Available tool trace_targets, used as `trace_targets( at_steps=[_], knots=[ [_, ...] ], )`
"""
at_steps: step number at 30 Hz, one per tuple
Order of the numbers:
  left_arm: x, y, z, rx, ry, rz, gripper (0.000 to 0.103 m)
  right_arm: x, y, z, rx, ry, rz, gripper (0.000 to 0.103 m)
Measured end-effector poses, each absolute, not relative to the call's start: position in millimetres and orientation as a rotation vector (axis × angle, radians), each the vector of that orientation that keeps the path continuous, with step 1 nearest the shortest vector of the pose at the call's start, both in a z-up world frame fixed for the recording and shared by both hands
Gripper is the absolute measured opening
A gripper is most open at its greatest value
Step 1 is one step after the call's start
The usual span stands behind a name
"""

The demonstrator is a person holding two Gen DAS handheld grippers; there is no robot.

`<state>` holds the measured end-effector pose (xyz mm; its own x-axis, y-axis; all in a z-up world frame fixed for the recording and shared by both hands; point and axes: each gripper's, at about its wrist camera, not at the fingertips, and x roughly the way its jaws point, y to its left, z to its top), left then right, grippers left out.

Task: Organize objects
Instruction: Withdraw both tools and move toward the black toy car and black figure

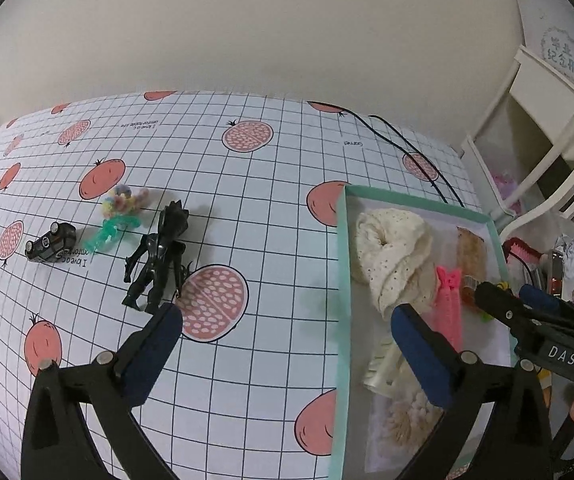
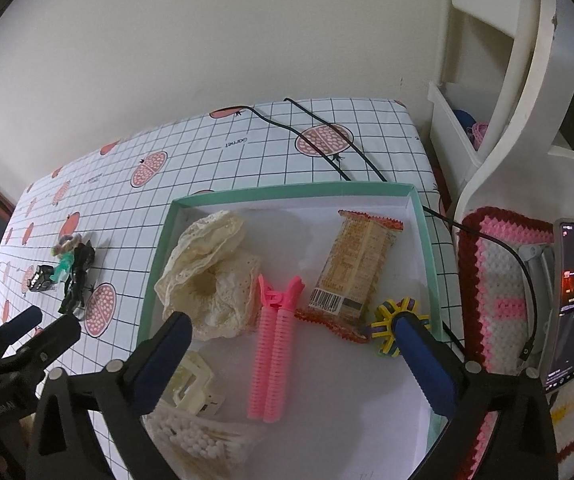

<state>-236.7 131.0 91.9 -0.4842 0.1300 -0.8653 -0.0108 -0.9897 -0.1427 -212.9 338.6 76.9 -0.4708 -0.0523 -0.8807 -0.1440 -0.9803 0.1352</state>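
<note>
A teal-rimmed box (image 2: 287, 191) (image 1: 341, 280) holds a cream lace scrunchie (image 2: 207, 276) (image 1: 395, 256), a pink hair roller clip (image 2: 273, 352) (image 1: 449, 304), a snack bar (image 2: 351, 268), a yellow spiky toy (image 2: 385, 326), a cream claw clip (image 2: 189, 386) and a bag of cotton swabs (image 2: 203, 440). On the tablecloth lie a black figure (image 1: 159, 256), a black toy car (image 1: 49, 242) and a colourful green toy (image 1: 121, 212). My left gripper (image 1: 283, 324) is open and empty, astride the box's left rim. My right gripper (image 2: 291, 332) is open and empty above the box.
A black cable (image 2: 327, 148) runs across the far side of the table. A crocheted pink cushion (image 2: 499, 292) and a phone (image 2: 571, 304) lie to the right. A white shelf unit (image 2: 507, 80) stands at the back right.
</note>
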Motion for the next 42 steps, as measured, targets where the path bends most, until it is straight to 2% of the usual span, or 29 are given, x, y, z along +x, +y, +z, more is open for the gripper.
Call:
trace_targets(
  at_steps=[12,18,22,27,35,42],
  knots=[
    [-238,126,93,-1.552,-0.184,2.639,0.103,-215,337,76,-1.587,0.301,2.614,0.103],
    [-241,113,100,-1.525,-0.190,2.654,0.103,-218,327,92,-1.499,0.339,2.658,0.103],
    [-246,90,108,-1.492,-0.268,2.694,0.103,-222,311,105,-1.398,0.418,2.725,0.103],
    [-250,60,123,-1.411,-0.247,2.787,0.103,-232,277,117,-1.322,0.425,2.802,0.103],
    [-256,-4,117,-1.405,-0.323,2.860,0.103,-247,204,116,-1.342,0.362,2.927,0.103],
    [-259,-61,99,-1.475,-0.366,2.924,0.103,-258,152,91,-1.420,0.286,2.962,0.103]
  ],
)
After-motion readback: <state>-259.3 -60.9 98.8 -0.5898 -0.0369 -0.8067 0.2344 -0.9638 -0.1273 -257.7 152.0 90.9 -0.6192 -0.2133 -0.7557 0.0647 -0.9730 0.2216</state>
